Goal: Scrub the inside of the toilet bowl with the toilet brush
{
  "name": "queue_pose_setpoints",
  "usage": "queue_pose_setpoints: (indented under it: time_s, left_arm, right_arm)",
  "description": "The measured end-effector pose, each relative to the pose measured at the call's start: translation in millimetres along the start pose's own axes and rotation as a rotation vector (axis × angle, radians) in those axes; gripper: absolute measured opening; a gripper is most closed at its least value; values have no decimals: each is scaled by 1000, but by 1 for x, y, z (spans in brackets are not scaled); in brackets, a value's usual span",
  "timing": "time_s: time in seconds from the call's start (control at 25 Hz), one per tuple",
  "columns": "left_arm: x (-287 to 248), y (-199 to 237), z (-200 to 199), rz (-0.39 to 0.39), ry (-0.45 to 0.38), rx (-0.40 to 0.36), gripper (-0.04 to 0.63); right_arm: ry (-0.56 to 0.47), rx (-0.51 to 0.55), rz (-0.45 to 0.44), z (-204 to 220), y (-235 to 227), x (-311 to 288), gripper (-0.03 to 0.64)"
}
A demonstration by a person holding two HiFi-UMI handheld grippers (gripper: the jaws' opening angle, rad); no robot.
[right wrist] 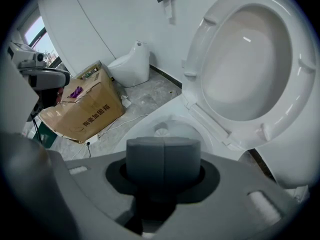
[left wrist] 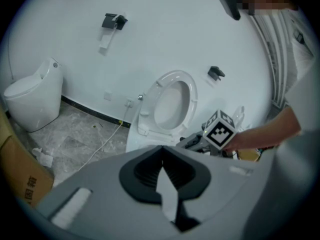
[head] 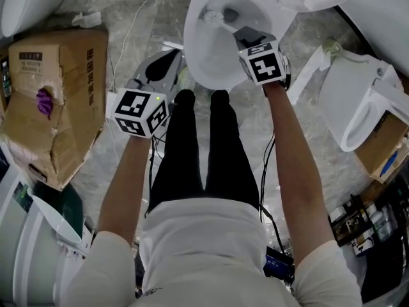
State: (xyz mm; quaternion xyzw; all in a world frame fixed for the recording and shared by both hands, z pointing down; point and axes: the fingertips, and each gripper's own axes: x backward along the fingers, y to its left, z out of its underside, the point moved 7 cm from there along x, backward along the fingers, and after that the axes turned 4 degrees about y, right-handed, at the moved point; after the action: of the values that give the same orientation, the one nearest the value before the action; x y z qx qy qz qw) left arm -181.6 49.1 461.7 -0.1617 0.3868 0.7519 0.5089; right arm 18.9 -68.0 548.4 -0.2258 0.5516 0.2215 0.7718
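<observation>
The white toilet bowl [head: 195, 56] is at the top middle of the head view, with its seat and lid raised [right wrist: 245, 59]. The toilet brush's white head [head: 209, 15] rests inside the bowl near the drain, and it also shows in the right gripper view [right wrist: 161, 130]. Its white handle runs back into my right gripper [head: 246, 36], which hangs over the bowl and is shut on the handle; the pads [right wrist: 150, 159] hide the grip. My left gripper [head: 155, 69] hovers left of the bowl, shut [left wrist: 161, 166] and holding nothing that I can make out.
A torn cardboard box [head: 57, 101] lies on the floor at left. Another toilet [head: 358, 101] lies at right and a third [head: 25, 5] at the top left. A white cable [head: 128, 31] crosses the marble floor. The person's legs [head: 204, 139] stand right before the bowl.
</observation>
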Motion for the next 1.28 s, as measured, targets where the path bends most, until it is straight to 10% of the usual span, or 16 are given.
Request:
queue_pose_setpoints:
  time_s: [0.6, 1.28]
  left_arm:
    - [-21, -7, 1, 21, 27, -13, -9]
    - [-34, -14, 1, 45, 50, -27, -9]
  right_arm:
    - [-38, -267, 56, 31, -34, -45, 147]
    - [-33, -321, -25, 58, -1, -60, 147]
